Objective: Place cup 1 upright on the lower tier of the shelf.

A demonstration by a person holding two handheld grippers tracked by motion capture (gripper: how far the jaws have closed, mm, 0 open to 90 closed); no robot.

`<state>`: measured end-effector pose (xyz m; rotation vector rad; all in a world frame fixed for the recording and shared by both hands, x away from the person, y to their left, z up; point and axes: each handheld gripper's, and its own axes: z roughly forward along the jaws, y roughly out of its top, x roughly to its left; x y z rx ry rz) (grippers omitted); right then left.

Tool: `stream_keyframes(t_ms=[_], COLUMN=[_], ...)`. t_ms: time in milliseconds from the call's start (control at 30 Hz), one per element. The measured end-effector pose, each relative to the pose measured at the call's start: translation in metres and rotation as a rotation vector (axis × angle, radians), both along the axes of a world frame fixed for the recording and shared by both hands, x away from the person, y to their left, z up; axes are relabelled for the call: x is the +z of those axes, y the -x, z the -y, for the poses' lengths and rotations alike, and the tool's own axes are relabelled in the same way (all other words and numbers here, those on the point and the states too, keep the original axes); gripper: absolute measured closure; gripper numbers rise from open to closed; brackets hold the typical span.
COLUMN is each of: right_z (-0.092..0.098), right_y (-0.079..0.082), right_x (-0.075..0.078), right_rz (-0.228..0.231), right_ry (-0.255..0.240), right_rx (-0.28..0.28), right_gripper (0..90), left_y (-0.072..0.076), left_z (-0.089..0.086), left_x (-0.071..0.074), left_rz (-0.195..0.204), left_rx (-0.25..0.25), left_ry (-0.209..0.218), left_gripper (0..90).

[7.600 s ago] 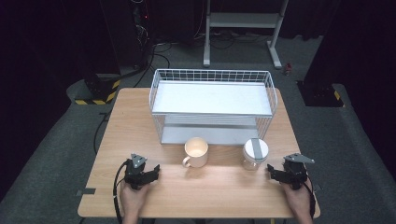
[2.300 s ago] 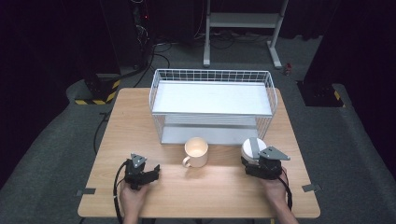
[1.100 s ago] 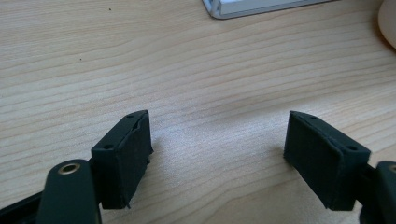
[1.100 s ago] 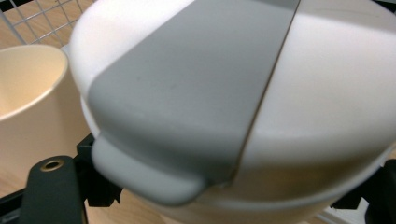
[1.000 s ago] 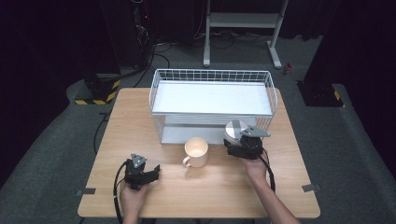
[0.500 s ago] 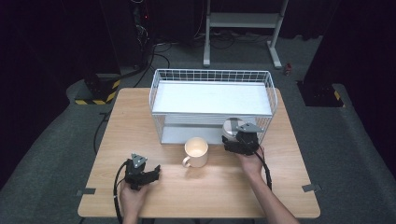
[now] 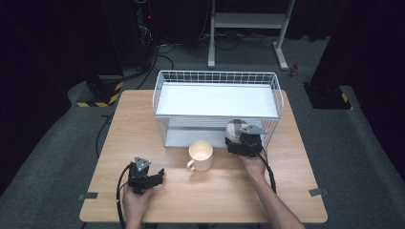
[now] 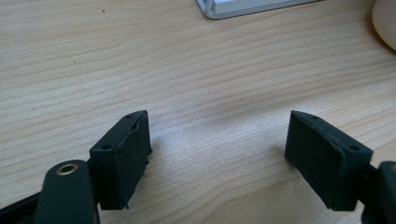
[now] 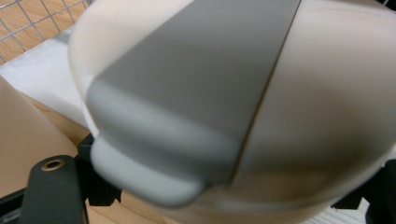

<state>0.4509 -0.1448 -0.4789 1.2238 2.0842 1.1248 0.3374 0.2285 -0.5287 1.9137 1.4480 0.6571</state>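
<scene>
A white cup with a grey lid (image 7: 233,128) hangs just above the table against the front of the white wire basket (image 7: 217,74). My right gripper (image 7: 240,141) is shut on it from the near side. In the right gripper view the lidded cup (image 9: 210,93) sits very close, with a black jaw at each lower corner. A cream mug (image 7: 201,155) stands upright on the table left of that cup, handle toward the front left. My left gripper (image 7: 158,175) rests low at the table's front left. Its jaws stand wide open (image 8: 217,135) over bare wood.
The wooden table (image 7: 296,191) has free room along its front and on both sides of the basket. The mug's side (image 9: 23,140) is just left of the held cup. The basket's white base (image 8: 243,7) lies beyond the left gripper. Dark floor and a metal stand (image 7: 248,21) lie behind.
My right gripper came in from the front right, closed on the lidded cup, lifted it and carried it left and back toward the basket. The left gripper and mug have stayed still.
</scene>
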Motion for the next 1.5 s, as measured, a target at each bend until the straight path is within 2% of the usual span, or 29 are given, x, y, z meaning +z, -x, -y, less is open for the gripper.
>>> stream_keyframes(t_ms=[267, 400, 600, 633, 767, 967, 1133, 1367, 1500], right_z=[0.004, 0.004, 0.003, 0.004, 0.006, 0.008, 0.011, 0.01, 0.012], right_y=[-0.007, -0.011, -0.011, -0.014, -0.017, -0.016, -0.011, -0.005, 0.0], right_x=[-0.004, -0.003, -0.003, -0.004, -0.004, -0.004, -0.009, -0.011, -0.015], right_rz=[0.028, 0.015, 0.015, 0.028, 0.018, 0.001, -0.009, -0.025, -0.026], right_ry=[0.003, 0.004, 0.002, 0.006, 0.0, 0.009, -0.005, 0.019, 0.015], right_rx=[-0.024, -0.036, -0.047, -0.045, -0.056, -0.055, -0.063, -0.064, -0.071], right_gripper=[18.5, 18.4, 18.3, 18.4, 18.2, 14.6, 14.1, 16.0, 20.3], left_y=[0.0, -0.002, -0.002, -0.001, -0.001, -0.001, -0.001, 0.0, 0.0], left_z=[0.0, 0.001, 0.002, 0.002, 0.001, 0.001, 0.001, 0.001, 0.001], left_x=[0.0, 0.0, 0.0, 0.0, 0.0, 0.0, 0.0, 0.0, 0.0], left_rz=[0.0, 0.001, 0.001, 0.002, 0.001, -0.001, 0.002, -0.004, -0.004], left_rx=[-0.001, -0.009, -0.008, -0.008, -0.008, -0.009, -0.01, -0.012, -0.014], left_ry=[0.0, 0.005, 0.007, 0.008, 0.007, 0.007, 0.007, 0.003, 0.001], left_gripper=[22.6, 22.6, 22.8, 22.8, 22.8, 22.8, 22.8, 22.8, 22.8])
